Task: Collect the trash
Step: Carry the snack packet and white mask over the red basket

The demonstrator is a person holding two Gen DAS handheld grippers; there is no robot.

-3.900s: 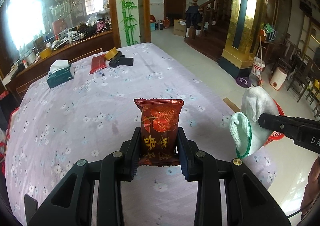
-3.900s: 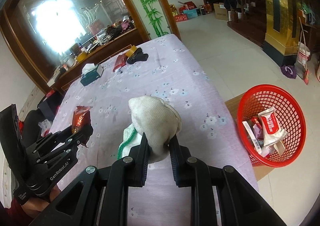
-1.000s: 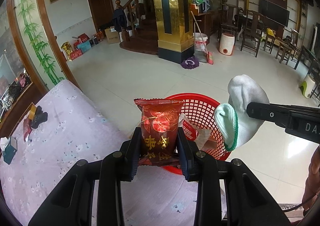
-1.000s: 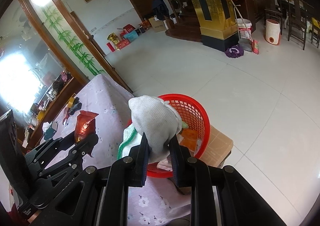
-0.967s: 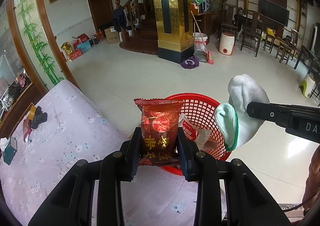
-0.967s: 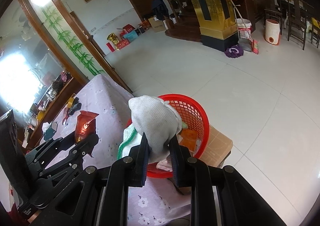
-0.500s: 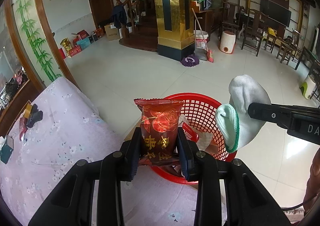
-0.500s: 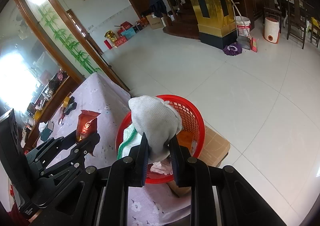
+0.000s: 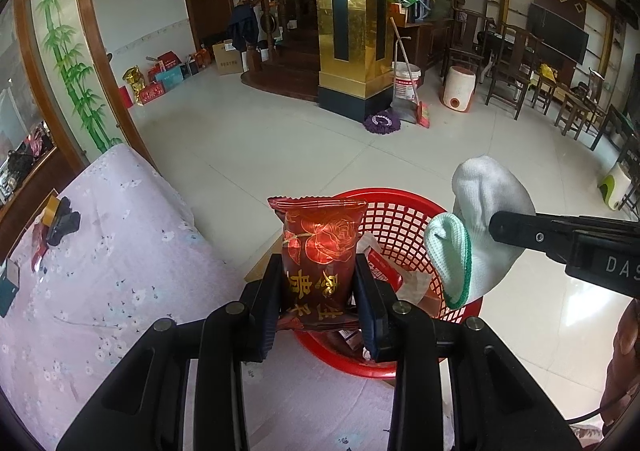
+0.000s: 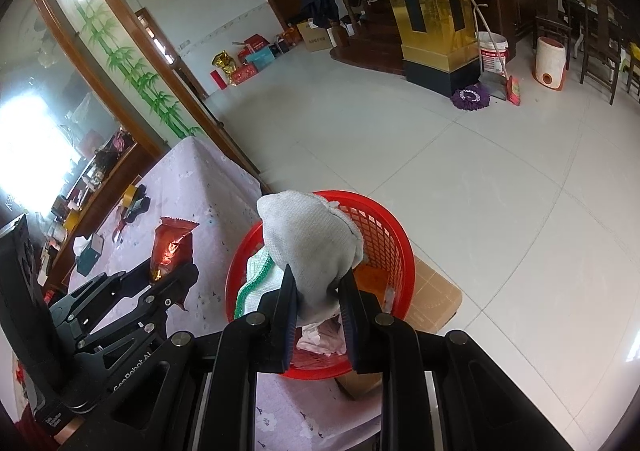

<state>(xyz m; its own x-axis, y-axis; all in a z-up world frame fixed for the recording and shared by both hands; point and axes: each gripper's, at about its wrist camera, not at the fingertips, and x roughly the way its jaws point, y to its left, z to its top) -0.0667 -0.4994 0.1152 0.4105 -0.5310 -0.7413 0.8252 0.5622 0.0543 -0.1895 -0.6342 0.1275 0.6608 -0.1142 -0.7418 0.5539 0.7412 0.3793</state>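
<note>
The left tool (image 9: 318,283) is clenched on a dark red foil snack packet with a gold rose print (image 9: 319,247), held upright, its long axis vertical between the two black fingers. The right tool (image 10: 318,291) is clenched on a crumpled white knitted work glove with a green cuff edge (image 10: 310,247).

Both items belong in the round red plastic mesh basket (image 10: 394,247), which stands on a flattened sheet of brown cardboard (image 10: 436,299) on the tiled floor, just beside the edge of the surface covered in a lilac floral cloth (image 9: 116,235). Wrappers already lie inside it.

Governing relation: in the right wrist view the glove hangs directly over the basket opening. In the left wrist view the packet sits in front of the near rim, with the basket ahead, below and slightly right of it. Whether the packet is fully past the rim cannot be told.

Judgement: the right tool is the better placed to let go first; the left likely needs a short advance forward and rightward.
</note>
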